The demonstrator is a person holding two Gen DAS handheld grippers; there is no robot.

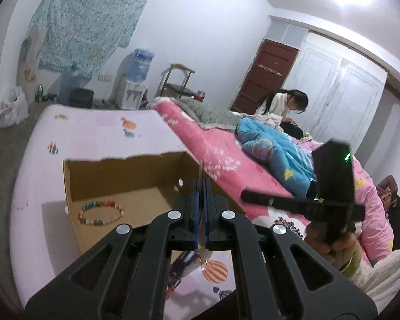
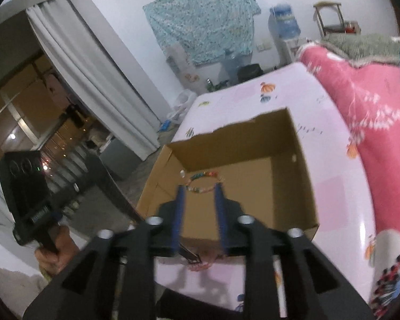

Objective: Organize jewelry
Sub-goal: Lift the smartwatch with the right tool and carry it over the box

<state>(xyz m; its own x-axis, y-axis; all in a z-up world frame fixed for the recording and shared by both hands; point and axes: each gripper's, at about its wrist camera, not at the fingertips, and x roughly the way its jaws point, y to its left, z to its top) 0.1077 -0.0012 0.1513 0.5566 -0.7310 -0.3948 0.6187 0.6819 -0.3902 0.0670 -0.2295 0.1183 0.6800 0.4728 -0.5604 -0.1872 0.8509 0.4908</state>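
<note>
While the left tongs stand closed, their blue pads pressed together over the near right corner of a cardboard box, a beaded bracelet lies in a ring on the box floor. Whether anything thin is pinched between those pads I cannot tell. The box sits open-topped on a pink surface printed with small cartoon figures, just beside a bed with a pink quilt.

From the right wrist view, the right tongs are spread open above the box, fingertips on either side of the bracelet, gripping nothing. The picture is blurred, so contact cannot be judged.
</note>
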